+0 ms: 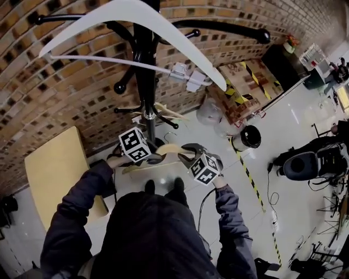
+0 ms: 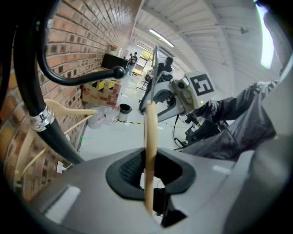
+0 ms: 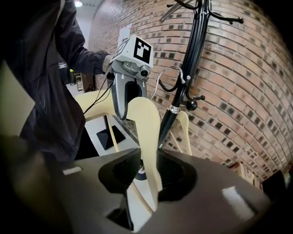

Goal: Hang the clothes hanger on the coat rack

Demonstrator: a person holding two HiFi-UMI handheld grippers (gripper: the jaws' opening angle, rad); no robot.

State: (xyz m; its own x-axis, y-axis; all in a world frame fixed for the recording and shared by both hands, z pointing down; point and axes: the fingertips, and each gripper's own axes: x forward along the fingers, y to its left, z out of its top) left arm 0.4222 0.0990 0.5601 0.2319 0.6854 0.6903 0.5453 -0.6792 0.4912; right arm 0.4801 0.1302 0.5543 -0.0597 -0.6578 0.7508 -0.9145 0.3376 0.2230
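A person stood at the coat rack point(image 1: 144, 65) w/ a wooden hanger point(image 1: 173, 148) held low in front of the pole, not yet on any peg. The left hand-held gripper point(image 2: 149, 173) was clamped tight on one thin edge of the hanger. The right hand-held gripper point(image 3: 149, 171) had its jaws apart w/ the hanger's other arm btwn them, seemingly not pinching. Best handling from here: let the left carry the weight, keep the hook uppermost, lift clear of the pale hanger point(image 1: 136, 16) already on the rack, then lower the hook over a free peg w/o knocking the pole. The hook was thin and hard to pick out in the head view. The rack's foot was mostly hidden there, and its top was cut off.
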